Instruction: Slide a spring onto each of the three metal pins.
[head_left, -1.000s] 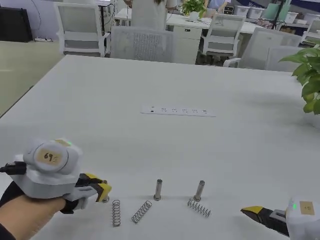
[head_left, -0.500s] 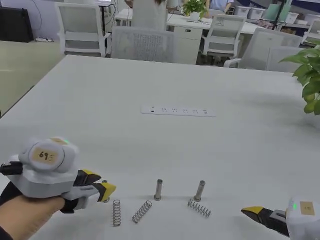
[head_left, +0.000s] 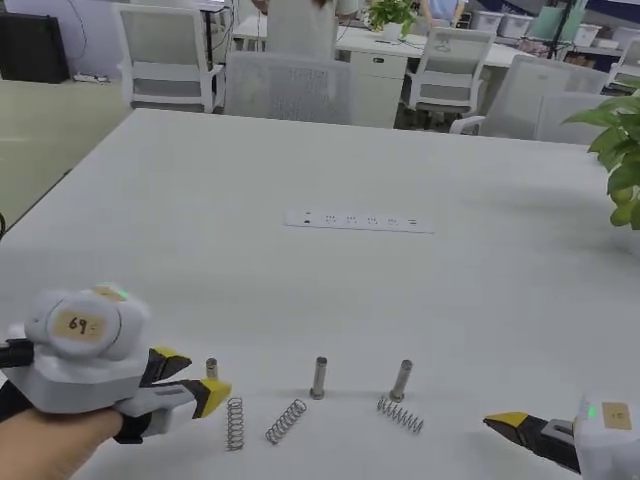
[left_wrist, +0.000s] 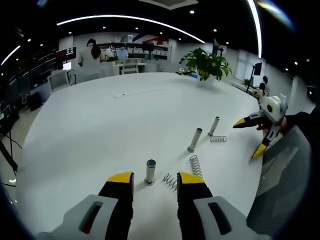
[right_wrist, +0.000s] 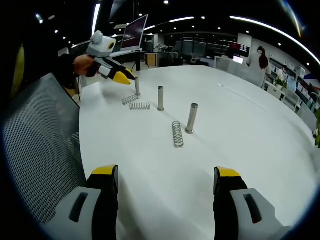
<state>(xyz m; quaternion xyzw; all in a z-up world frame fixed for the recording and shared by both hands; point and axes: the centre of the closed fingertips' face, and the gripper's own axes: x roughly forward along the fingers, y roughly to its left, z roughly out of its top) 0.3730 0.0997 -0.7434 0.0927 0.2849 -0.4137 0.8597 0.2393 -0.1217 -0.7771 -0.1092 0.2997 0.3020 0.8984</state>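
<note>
Gaps are settled by the gripper views: left gripper (left_wrist: 156, 178) parted, empty, nearest pin (left_wrist: 150, 171) just ahead between its tips, springs (left_wrist: 195, 166) beside it; right gripper (right_wrist: 166, 172) spread wide, empty, well back from the pins (right_wrist: 161, 98)

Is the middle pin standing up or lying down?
Standing up. The middle pin rises straight from the table, bare, and a spring lies flat beside it.
</note>
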